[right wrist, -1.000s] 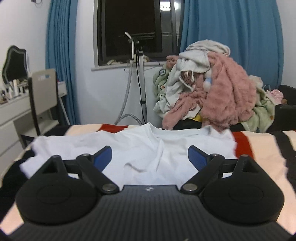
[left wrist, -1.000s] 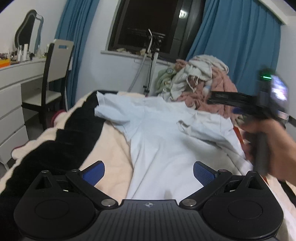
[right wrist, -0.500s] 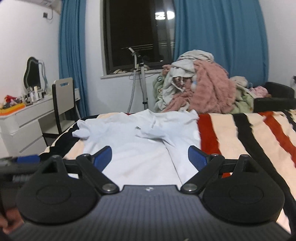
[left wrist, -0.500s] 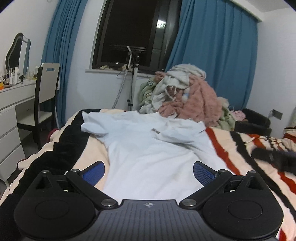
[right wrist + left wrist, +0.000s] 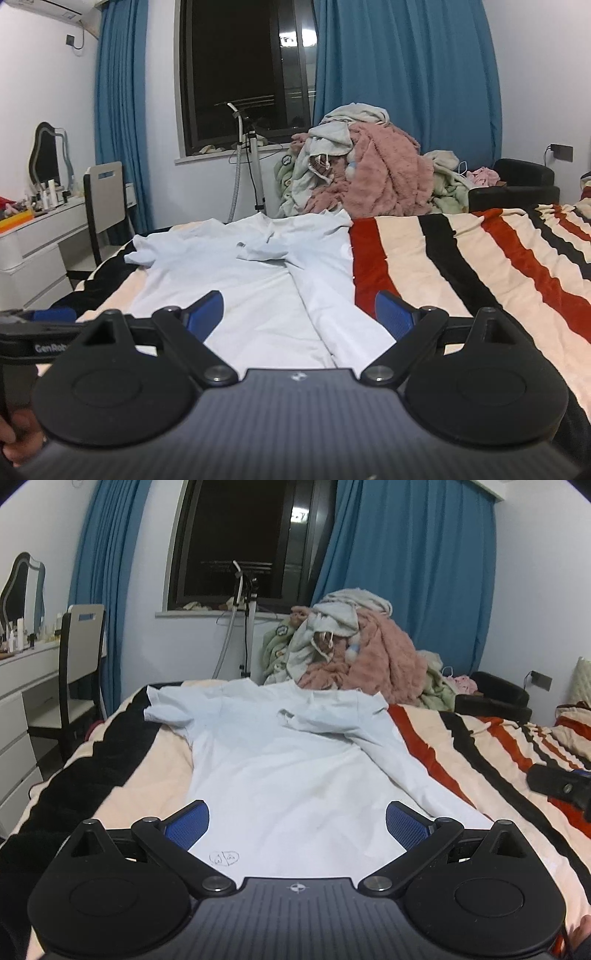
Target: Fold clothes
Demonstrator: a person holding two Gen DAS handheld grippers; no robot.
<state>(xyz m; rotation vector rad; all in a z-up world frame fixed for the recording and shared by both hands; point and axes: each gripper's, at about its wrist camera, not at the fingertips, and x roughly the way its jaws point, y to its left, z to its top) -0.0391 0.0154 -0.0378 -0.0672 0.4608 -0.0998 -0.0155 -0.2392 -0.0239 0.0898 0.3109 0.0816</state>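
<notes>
A pale blue T-shirt (image 5: 288, 760) lies on the striped bed, collar far, hem near me; its right side is folded over the middle. It also shows in the right wrist view (image 5: 258, 273). My left gripper (image 5: 297, 821) is open and empty above the hem. My right gripper (image 5: 299, 312) is open and empty above the shirt's lower right part. The right gripper's tip shows at the right edge of the left view (image 5: 561, 784). The left gripper shows at the left edge of the right view (image 5: 40, 325).
A striped blanket (image 5: 461, 266) covers the bed. A pile of clothes (image 5: 354, 653) sits past the bed's far end, with a stand (image 5: 245, 627) by the window. A chair (image 5: 79, 664) and a white dresser (image 5: 18, 709) stand at the left.
Both grippers have drawn back from the far end of the shirt toward its hem. The right side of the shirt now lies folded over the middle.
</notes>
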